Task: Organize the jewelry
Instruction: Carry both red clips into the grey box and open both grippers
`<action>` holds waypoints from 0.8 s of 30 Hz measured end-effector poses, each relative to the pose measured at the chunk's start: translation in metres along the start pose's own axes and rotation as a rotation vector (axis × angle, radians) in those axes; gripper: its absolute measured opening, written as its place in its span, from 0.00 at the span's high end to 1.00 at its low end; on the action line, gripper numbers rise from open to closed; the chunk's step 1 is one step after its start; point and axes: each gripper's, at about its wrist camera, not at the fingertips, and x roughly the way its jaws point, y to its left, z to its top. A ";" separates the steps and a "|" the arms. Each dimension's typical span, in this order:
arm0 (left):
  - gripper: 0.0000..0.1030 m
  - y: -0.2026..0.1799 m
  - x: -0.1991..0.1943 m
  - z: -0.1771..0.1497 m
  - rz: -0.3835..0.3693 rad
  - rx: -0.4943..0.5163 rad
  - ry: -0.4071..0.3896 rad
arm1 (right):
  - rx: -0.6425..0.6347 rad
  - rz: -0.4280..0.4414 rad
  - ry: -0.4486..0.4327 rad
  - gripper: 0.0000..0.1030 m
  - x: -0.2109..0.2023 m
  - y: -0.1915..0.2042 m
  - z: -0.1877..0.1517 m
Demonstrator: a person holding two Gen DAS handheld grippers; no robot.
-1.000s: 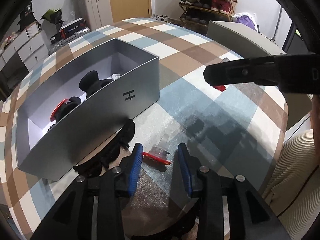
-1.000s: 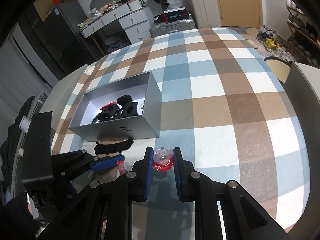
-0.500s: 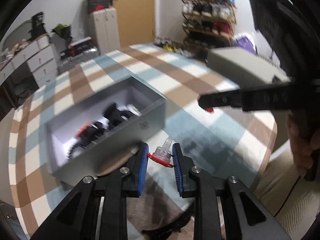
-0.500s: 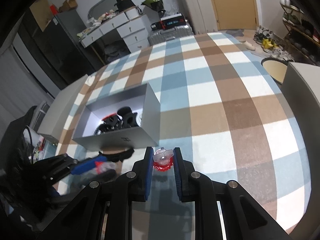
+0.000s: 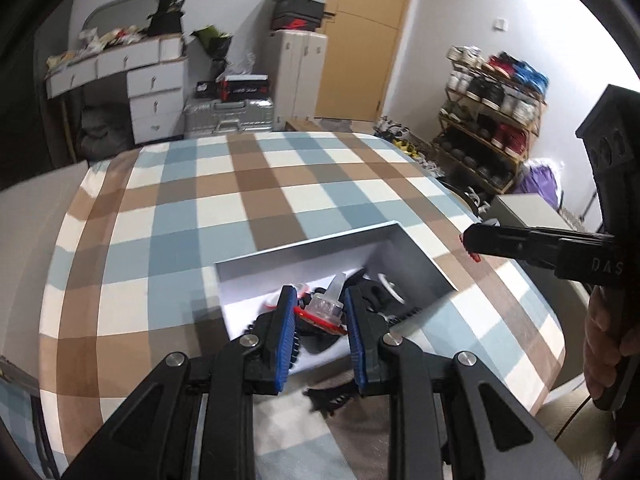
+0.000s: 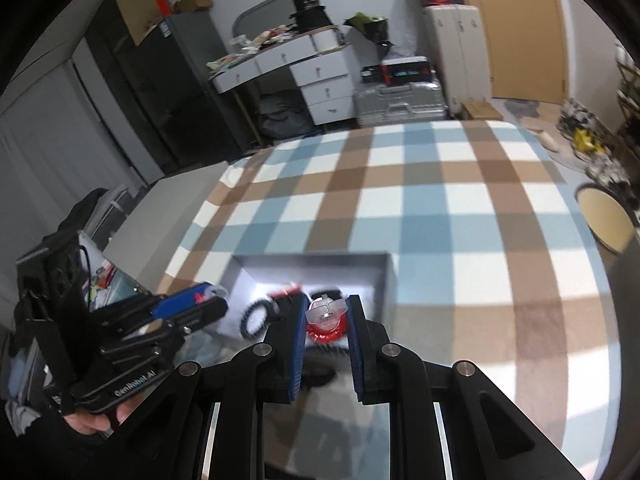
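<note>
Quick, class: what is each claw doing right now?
Left claw: shut on a clear-and-red hair clip.
Right claw: shut on a red-and-clear clip.

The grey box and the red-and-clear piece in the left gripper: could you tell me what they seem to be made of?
Grey box: likely matte card or board, judging by its thin, flat, straight-edged walls and dull sheen. Red-and-clear piece, shut in the left gripper: probably glossy plastic, with a see-through top over a thin red base; motion blur leaves it uncertain.

Blue-padded black claws (image 5: 318, 316); grey box (image 5: 304, 254); red-clear clip (image 6: 326, 318); blue-brown-white checked cloth (image 6: 440, 208).
</note>
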 end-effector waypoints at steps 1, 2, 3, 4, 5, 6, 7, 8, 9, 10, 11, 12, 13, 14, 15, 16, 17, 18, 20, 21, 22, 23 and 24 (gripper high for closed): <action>0.82 0.005 0.002 0.001 -0.007 -0.021 0.006 | -0.008 0.001 0.000 0.82 0.004 0.002 0.004; 0.82 0.010 0.002 0.002 -0.013 -0.044 0.009 | -0.015 0.006 0.002 0.82 0.008 0.005 0.007; 0.82 0.013 0.004 0.003 -0.017 -0.061 0.012 | -0.020 0.016 0.005 0.82 0.013 0.007 0.010; 0.82 0.016 0.004 0.004 -0.024 -0.073 0.015 | -0.024 0.020 0.009 0.82 0.017 0.009 0.012; 0.82 0.018 0.003 0.004 -0.030 -0.082 0.016 | -0.031 0.026 0.011 0.82 0.023 0.012 0.015; 0.82 0.020 0.004 0.005 -0.028 -0.092 0.015 | -0.036 0.032 0.011 0.82 0.026 0.014 0.016; 0.82 0.020 0.004 0.005 -0.027 -0.095 0.015 | -0.042 0.038 0.009 0.82 0.029 0.016 0.016; 0.82 0.022 0.004 0.006 -0.031 -0.097 0.017 | -0.050 0.047 0.006 0.82 0.034 0.018 0.016; 0.82 0.023 0.005 0.006 -0.037 -0.102 0.023 | -0.054 0.052 0.004 0.82 0.038 0.019 0.016; 0.82 0.024 0.006 0.006 -0.040 -0.105 0.027 | -0.055 0.056 0.005 0.82 0.041 0.019 0.015; 0.82 0.025 0.008 0.006 -0.043 -0.110 0.034 | -0.051 0.055 0.011 0.82 0.045 0.018 0.013; 0.82 0.026 0.010 0.006 -0.050 -0.116 0.046 | -0.046 0.053 0.021 0.82 0.049 0.017 0.012; 0.82 0.027 0.014 0.006 -0.061 -0.124 0.062 | -0.042 0.047 0.031 0.82 0.053 0.016 0.011; 0.82 0.027 0.016 0.006 -0.067 -0.126 0.070 | -0.038 0.039 0.037 0.82 0.056 0.014 0.011; 0.82 0.026 0.016 0.006 -0.070 -0.124 0.073 | -0.029 0.037 0.039 0.82 0.058 0.012 0.011; 0.82 0.025 0.017 0.006 -0.067 -0.120 0.075 | -0.012 0.046 0.044 0.82 0.061 0.009 0.011; 0.82 0.024 0.017 0.007 -0.069 -0.119 0.075 | -0.006 0.049 0.047 0.82 0.062 0.008 0.011; 0.82 0.023 0.016 0.007 -0.075 -0.122 0.076 | 0.002 0.052 0.045 0.82 0.064 0.007 0.011; 0.82 0.023 0.017 0.008 -0.081 -0.127 0.079 | 0.007 0.055 0.046 0.82 0.066 0.007 0.009; 0.82 0.022 0.017 0.008 -0.082 -0.128 0.080 | 0.009 0.051 0.044 0.82 0.067 0.008 0.008; 0.82 0.022 0.017 0.008 -0.081 -0.127 0.081 | 0.011 0.051 0.047 0.82 0.068 0.008 0.007; 0.82 0.022 0.018 0.008 -0.080 -0.127 0.083 | 0.010 0.053 0.054 0.82 0.070 0.009 0.007; 0.82 0.022 0.018 0.008 -0.077 -0.126 0.085 | 0.011 0.057 0.057 0.82 0.071 0.009 0.007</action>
